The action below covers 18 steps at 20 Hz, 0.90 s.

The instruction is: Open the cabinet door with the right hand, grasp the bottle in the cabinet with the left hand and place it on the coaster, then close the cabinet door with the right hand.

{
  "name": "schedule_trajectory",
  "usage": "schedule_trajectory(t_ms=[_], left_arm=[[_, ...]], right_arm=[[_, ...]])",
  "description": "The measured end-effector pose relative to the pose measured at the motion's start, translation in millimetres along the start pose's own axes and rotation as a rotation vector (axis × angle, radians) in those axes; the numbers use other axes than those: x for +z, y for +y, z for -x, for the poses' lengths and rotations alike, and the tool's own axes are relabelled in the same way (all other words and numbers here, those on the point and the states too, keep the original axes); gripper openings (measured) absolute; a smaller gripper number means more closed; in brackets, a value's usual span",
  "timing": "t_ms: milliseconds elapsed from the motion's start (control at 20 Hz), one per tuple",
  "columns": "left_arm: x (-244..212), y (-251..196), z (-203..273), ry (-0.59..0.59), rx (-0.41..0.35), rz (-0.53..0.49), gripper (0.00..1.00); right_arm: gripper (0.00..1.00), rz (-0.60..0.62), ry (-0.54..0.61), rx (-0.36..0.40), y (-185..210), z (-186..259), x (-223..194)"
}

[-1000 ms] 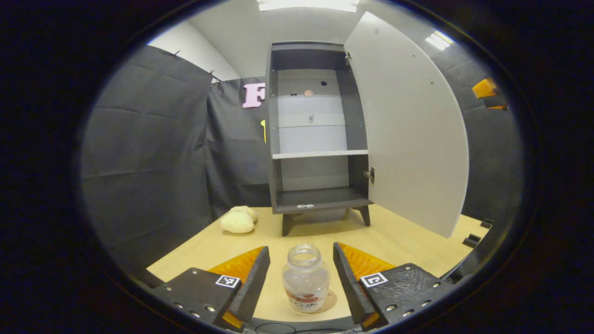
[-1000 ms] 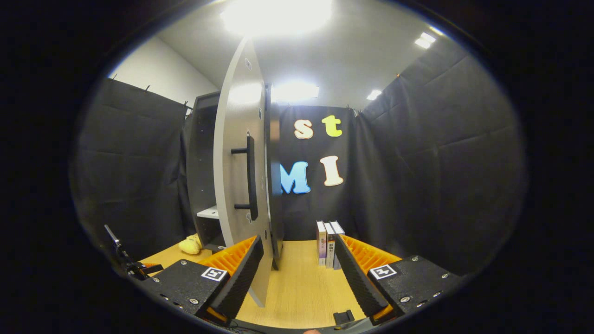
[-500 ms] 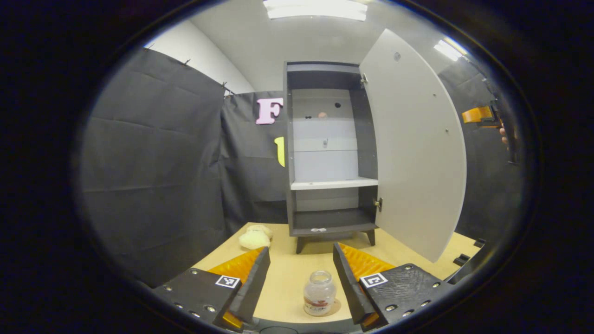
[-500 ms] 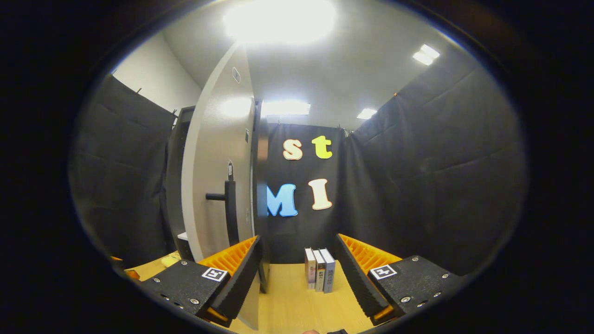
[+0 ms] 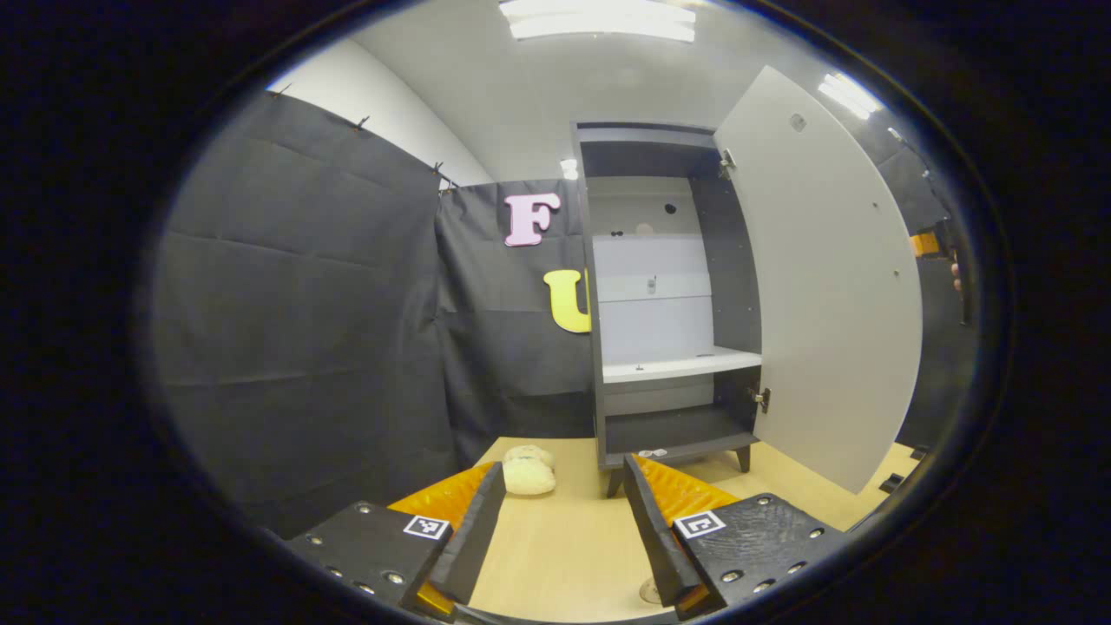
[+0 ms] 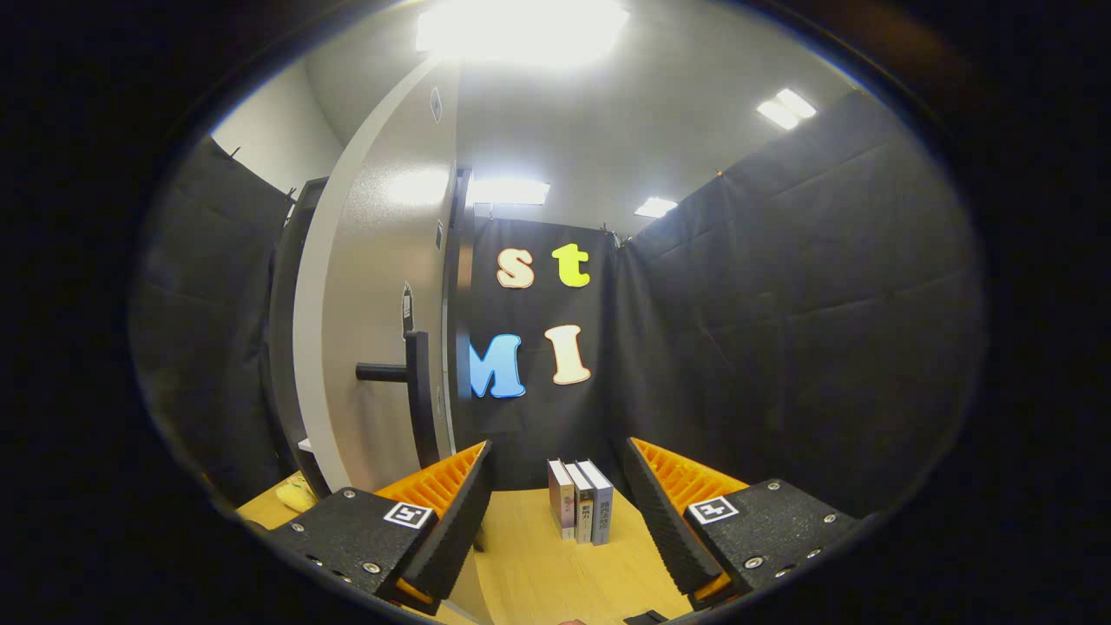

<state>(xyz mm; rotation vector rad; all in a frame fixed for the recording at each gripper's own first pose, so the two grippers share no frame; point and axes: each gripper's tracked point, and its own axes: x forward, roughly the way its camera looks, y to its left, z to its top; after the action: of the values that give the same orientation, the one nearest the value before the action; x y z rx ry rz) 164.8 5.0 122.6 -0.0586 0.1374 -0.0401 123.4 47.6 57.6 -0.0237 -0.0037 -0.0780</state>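
The dark cabinet (image 5: pixel 608 347) stands open on the table, its shelves bare. Its pale door (image 5: pixel 833 286) is swung out to the right. My left gripper (image 5: pixel 562 470) hovers open over the table, well short of the cabinet, with nothing between its fingers. A sliver of a round rim (image 5: pixel 647 592) peeks out beside its right finger; I cannot tell whether it is the coaster or the bottle's base. My right gripper (image 6: pixel 557 450) is open beside the door's outer face (image 6: pixel 382 304), with the dark bar handle (image 6: pixel 417 391) just to its left. It is also seen past the door's edge (image 5: pixel 927 245).
A cream plush toy (image 5: pixel 529 473) lies on the table to the left of the cabinet's legs. Three books (image 6: pixel 577 512) stand upright by the back wall. Black cloth walls close in the booth on all sides.
My left gripper has drawn back from the bottle on its coaster and swung left, so the bottle dropped out of view. The right gripper has shifted along the door's outer face; the handle now sits farther left.
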Motion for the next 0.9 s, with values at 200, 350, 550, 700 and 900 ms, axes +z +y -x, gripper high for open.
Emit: schedule_trajectory(t_ms=[200,350,550,700,900], left_arm=[[4,17,-23,-0.01,-0.027,0.01,0.78],[2,26,-38,-0.011,-0.05,0.01,0.78],[-1,36,-49,-0.006,-0.079,0.013,0.78],[1,46,-56,-0.016,-0.085,0.01,0.78],[3,70,-60,-0.026,-0.072,0.005,0.73]], right_arm=[[0.91,-0.004,-0.001,-0.007,23,11,1],[0.91,-0.004,-0.005,-0.009,42,18,1],[0.91,0.0,-0.012,0.013,76,27,2],[0.91,0.0,-0.019,0.036,102,29,4],[0.91,0.004,-0.005,0.075,136,29,1]])
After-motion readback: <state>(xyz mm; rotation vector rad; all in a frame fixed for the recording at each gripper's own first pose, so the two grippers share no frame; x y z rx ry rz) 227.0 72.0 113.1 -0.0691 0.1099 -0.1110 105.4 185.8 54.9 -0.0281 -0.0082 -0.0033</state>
